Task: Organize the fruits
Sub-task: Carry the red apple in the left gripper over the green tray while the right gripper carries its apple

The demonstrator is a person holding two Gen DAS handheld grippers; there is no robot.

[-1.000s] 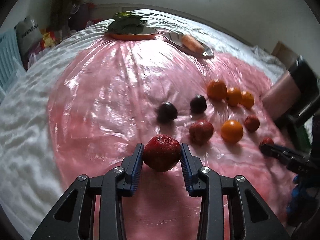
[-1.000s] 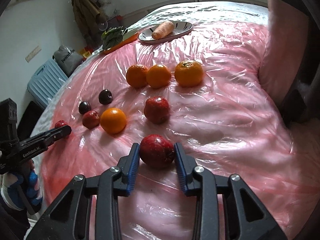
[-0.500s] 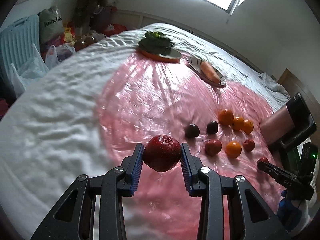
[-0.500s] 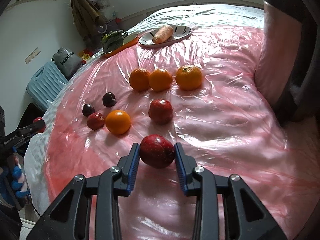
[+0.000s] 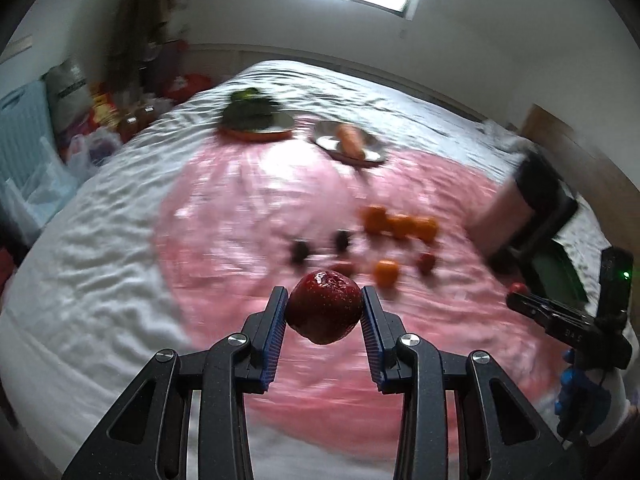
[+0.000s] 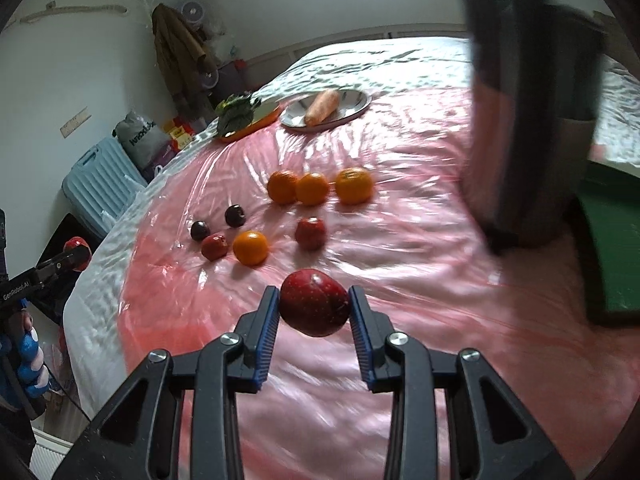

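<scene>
Both grippers now ride higher above the sheet; your left gripper and right gripper each clamp a red apple, ready for grouping.

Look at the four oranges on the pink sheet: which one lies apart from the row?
The lone orange, nearest the grippers. It sits between a small red fruit and a larger red fruit, while the other three oranges line up farther back.

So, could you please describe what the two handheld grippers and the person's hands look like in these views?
Both the left gripper and right gripper are matte black linkage frames with triangular cut-outs, silver pivot bolts and blue ribbed pads. Seen from the right wrist view, the left gripper's side carries white "GenRobot.AI" lettering. Both hands wear blue-and-white gloves. A green light glows on the right unit.
</scene>
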